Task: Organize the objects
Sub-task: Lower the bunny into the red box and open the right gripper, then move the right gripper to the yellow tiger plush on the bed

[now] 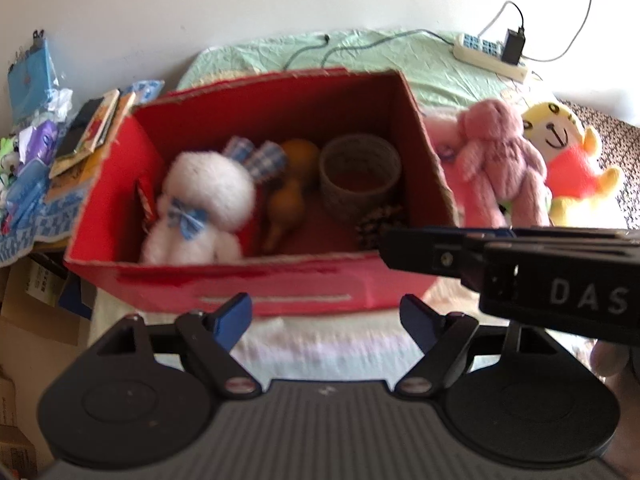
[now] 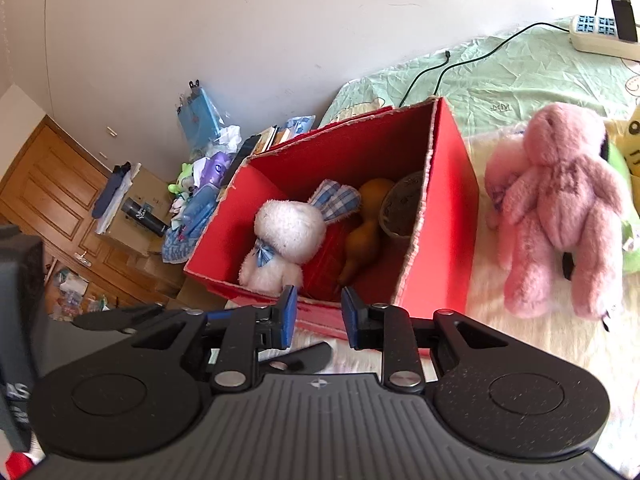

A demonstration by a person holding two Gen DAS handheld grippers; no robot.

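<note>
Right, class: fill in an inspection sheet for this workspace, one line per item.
Surface: bed with pale blanket and green sheet.
Job's things: red box holds white plush rabbit, gourd, woven basket, pinecone; pink plush and yellow plush lie outside.
Clutter: books and packets beside the box.
Grippers: left tool open, empty; right tool open, empty.
Cables: power strip with leads on the sheet.
Surroundings: white wall, wooden door.

Home bedroom: bed [image 2: 520, 76] w/ crumpled green sheet, plush toys [image 2: 560, 216] on it, power strip [image 2: 600, 36] at far edge, wooden door [image 2: 52, 188], clutter pile [image 2: 200, 184] beside the bed.
</note>
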